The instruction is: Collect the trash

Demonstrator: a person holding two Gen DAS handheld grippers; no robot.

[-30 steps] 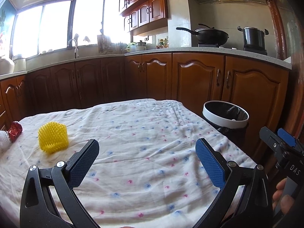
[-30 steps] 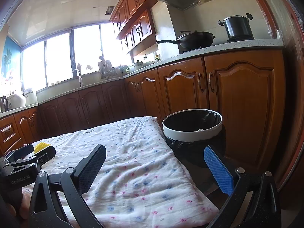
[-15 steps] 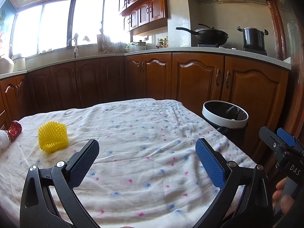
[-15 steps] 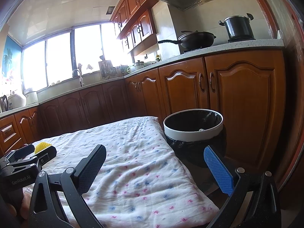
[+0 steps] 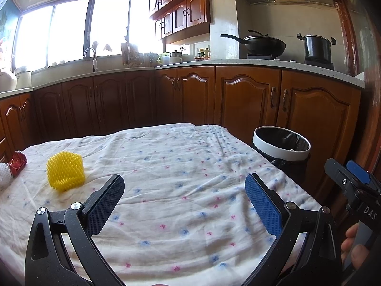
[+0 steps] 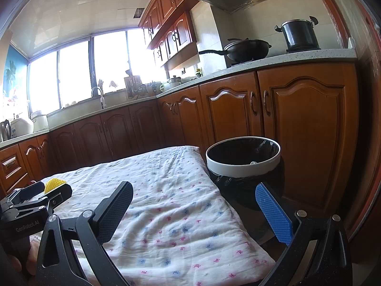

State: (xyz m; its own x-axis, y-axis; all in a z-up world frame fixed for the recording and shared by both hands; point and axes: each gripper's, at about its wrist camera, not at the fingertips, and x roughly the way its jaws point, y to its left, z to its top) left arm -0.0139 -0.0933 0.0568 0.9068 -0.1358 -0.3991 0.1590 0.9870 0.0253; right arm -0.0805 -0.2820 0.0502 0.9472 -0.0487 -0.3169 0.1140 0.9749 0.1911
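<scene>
A yellow spiky foam net lies on the cloth-covered table at the left. A red crumpled wrapper and a white spiky ball sit at the far left edge. My left gripper hovers open and empty above the table's near middle, right of the yellow net. My right gripper is open and empty over the table's right edge, short of the trash bin. The bin has a white rim and a black liner. The yellow net peeks behind the left gripper's fingers.
Wooden kitchen cabinets run behind the table and bin. A wok and pot stand on the counter. A person's hand holds the right gripper's handle at the lower right of the left wrist view.
</scene>
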